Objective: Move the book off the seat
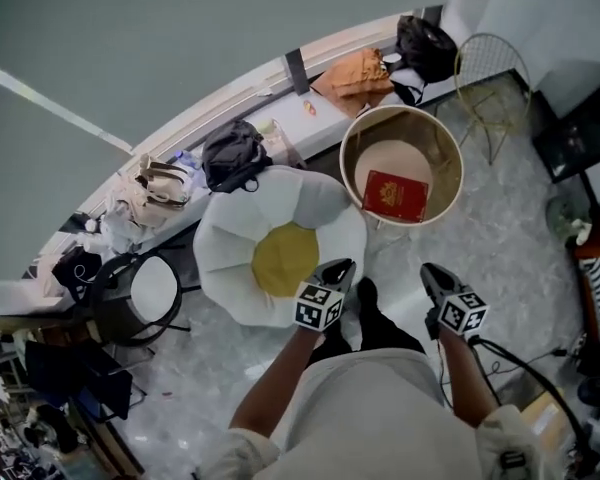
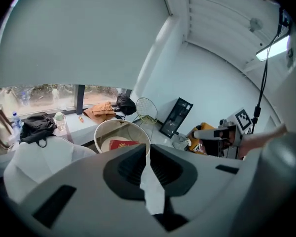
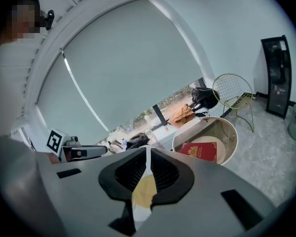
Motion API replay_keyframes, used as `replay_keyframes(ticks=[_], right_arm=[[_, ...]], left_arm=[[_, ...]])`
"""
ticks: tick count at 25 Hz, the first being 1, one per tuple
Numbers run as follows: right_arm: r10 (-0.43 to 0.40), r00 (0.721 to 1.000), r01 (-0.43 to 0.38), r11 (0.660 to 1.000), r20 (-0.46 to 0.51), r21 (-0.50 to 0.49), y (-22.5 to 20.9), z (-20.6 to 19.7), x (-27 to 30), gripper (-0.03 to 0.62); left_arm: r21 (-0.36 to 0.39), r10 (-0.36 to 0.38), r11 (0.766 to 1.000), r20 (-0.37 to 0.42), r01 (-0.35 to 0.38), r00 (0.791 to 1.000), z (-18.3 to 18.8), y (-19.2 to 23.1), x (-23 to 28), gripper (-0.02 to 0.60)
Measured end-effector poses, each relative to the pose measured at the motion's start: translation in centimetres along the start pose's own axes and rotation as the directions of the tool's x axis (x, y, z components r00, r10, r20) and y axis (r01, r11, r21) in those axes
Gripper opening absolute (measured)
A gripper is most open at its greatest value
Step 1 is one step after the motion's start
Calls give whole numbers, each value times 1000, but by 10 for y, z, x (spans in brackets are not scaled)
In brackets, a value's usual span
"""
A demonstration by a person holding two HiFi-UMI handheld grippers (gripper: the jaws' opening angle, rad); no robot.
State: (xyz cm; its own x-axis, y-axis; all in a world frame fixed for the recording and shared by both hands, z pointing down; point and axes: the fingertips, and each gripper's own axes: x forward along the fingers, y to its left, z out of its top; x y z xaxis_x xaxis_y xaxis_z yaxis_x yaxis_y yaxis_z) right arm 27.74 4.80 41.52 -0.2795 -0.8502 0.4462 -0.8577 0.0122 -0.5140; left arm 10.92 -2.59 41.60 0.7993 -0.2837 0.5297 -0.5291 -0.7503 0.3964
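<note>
Both grippers are closed and empty: left gripper (image 1: 340, 268) and right gripper (image 1: 430, 273) have jaws together with nothing between them, held up by the person's waist.

The book (image 1: 396, 196), red, lies flat inside the round tub seat (image 1: 450, 148), ahead of and below both grippers. It's roughly between their lines, the right maybe slightly nearer. Its long axis runs across the head view, crosswise to either approach.

The seat's high wall rings the book and the near rim sits between it and the grippers, so I'd go in from above, not from the side.

- Flower cushion (image 1: 230, 258): just beside the seat, on the left gripper's side.
- Wire chair (image 1: 492, 78): beyond the seat, to the right.
- Backpack (image 1: 232, 153): by the window ledge, clear of the path.
</note>
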Motion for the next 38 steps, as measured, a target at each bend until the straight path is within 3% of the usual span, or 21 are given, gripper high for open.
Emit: replay_keyframes(ticks=[8, 15, 19, 28, 38], right_arm=[[-92, 994, 92, 996, 56, 4, 49, -35, -67, 55], [-121, 990, 125, 991, 75, -48, 93, -68, -117, 55], [-104, 991, 110, 991, 85, -73, 100, -72, -139, 54], [-116, 988, 123, 990, 107, -68, 87, -69, -172, 54], [-101, 988, 112, 989, 114, -95, 76, -54, -172, 52]], left_arm=[[62, -8, 998, 22, 6, 1000, -27, -2, -109, 2], [88, -85, 993, -4, 85, 996, -60, -25, -159, 2], [91, -121, 988, -28, 123, 992, -72, -47, -163, 2], [128, -149, 981, 1, 148, 989, -61, -86, -160, 2], [95, -105, 990, 22, 103, 994, -47, -88, -152, 2]])
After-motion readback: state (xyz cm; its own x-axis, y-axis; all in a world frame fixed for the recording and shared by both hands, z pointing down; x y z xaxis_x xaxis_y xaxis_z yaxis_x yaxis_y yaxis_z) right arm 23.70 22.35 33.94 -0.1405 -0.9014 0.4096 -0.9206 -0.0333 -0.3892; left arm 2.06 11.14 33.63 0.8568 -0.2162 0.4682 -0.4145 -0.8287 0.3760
